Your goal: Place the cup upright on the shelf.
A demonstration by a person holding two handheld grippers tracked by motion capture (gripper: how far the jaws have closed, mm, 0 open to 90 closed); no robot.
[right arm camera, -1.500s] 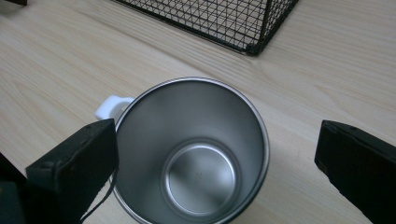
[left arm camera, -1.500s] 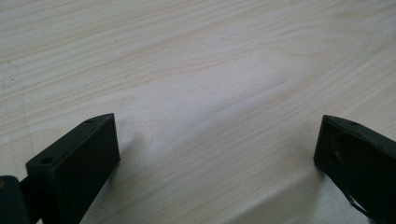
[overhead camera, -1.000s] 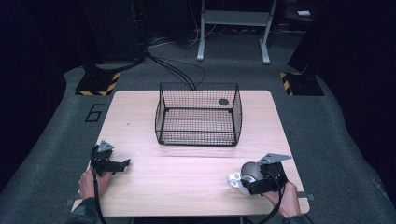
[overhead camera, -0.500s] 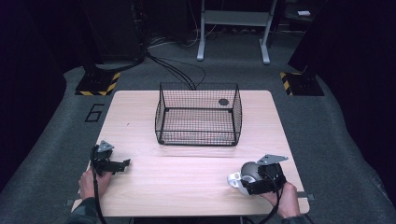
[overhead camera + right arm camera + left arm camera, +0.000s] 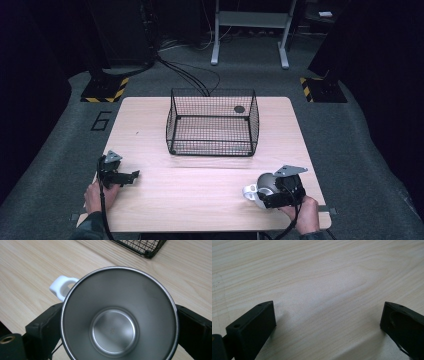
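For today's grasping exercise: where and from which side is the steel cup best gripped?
Grip the cup across its round body, as the right gripper does: one jaw on each side, opposite each other, clear of the white handle, which juts sideways.

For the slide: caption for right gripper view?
Right gripper clasps a steel cup with white handle.

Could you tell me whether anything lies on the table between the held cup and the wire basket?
Nothing visible does. The right gripper clamps the cup, and only bare table lies between it and the basket, whose near wall it would have to clear.
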